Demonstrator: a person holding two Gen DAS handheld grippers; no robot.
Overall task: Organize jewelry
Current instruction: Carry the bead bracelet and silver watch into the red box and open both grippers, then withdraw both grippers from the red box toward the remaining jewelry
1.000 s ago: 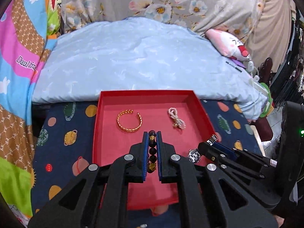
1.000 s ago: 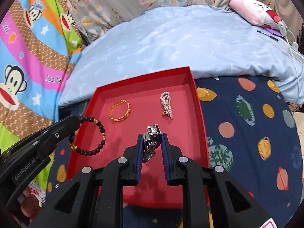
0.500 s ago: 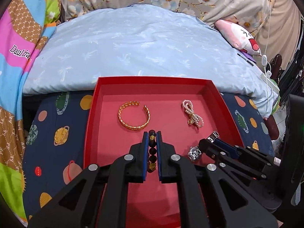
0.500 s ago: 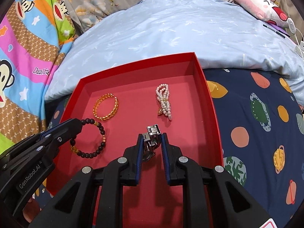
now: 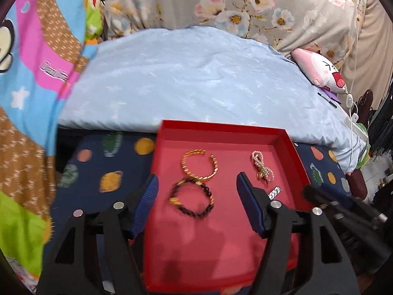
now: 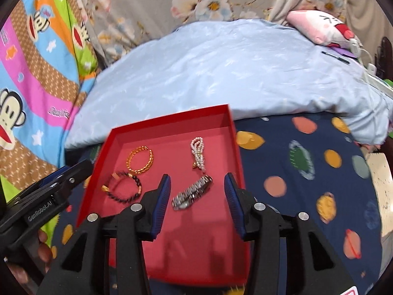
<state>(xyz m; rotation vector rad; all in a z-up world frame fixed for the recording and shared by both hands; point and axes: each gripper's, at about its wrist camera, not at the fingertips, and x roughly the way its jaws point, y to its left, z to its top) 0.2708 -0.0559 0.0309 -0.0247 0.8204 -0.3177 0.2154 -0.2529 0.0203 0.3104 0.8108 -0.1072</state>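
Both tongs gape empty over the tray [image 6: 235,132]: left tongs [image 5: 196,196] frame the bead bracelet [image 5: 191,199], right tongs [image 6: 196,196] the watch [image 6: 192,193] (slanting toward upper right).

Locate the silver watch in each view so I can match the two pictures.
Left wrist: only a bit of the watch shows, right of centre, peeking past the left gripper's right finger.
Right wrist: the watch lies in full at centre, between the open fingers of the right gripper.
Shared landmark: the pearl strand lies just beyond it in the red tray.
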